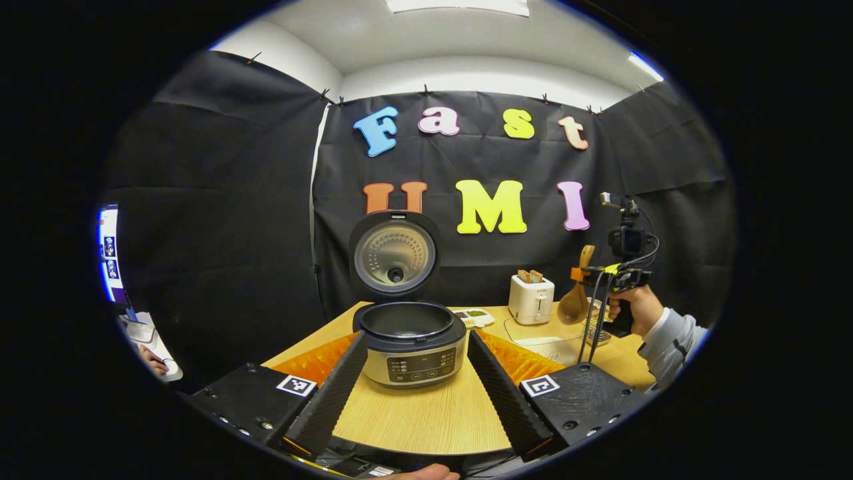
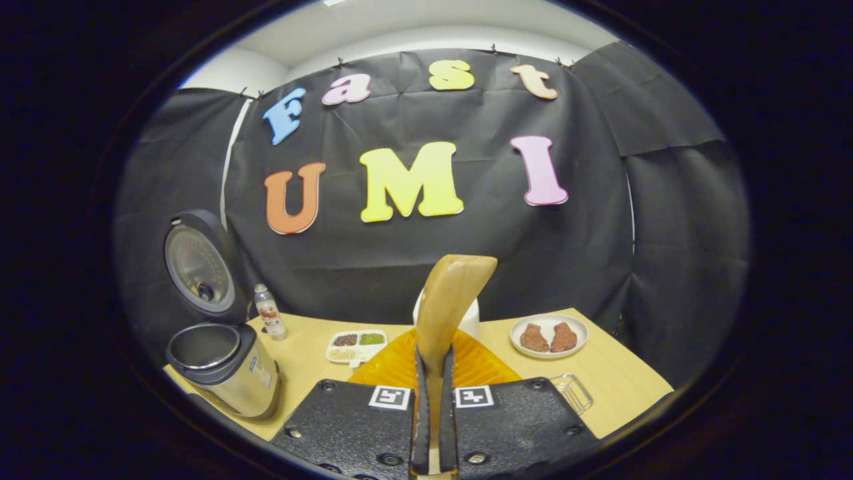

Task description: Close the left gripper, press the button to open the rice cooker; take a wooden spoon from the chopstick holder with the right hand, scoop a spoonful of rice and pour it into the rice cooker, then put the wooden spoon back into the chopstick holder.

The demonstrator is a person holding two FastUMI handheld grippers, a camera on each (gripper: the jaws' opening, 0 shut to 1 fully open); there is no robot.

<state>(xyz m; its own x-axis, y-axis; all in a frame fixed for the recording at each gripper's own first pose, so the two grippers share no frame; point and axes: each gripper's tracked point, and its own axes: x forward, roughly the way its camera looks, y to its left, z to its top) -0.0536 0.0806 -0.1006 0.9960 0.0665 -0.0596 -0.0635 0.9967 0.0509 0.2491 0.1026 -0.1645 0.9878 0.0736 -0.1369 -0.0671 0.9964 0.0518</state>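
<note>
Wooden spoon (image 2: 448,303) sits pinched by its handle between the fingers of the right gripper (image 2: 432,400), bowl up in the right gripper view; in the left gripper view it hangs bowl down in the air to the right of the cooker (image 1: 410,343), above the tabletop (image 1: 426,417). The cooker lid (image 1: 394,257) stands open and the pot looks empty, so the button step seems done. Fingers of the left gripper (image 1: 416,393) are spread wide, in front of the cooker and touching nothing.

Step in hand, as I judge it, is carrying the spoon to the rice and scooping. A divided tray (image 2: 356,345) with grains lies to the right of the cooker; whether the rice is there I cannot tell. A clear container (image 1: 546,343) lies on the tabletop below the spoon.

To do it well:
- keep the pinch firm so the handle does not swivel
- lower the bowl at a shallow slant, then level it before lifting
- travel slowly toward the cooker and tip only once the bowl is over the pot rim
- keep the left gripper back from the path
</note>
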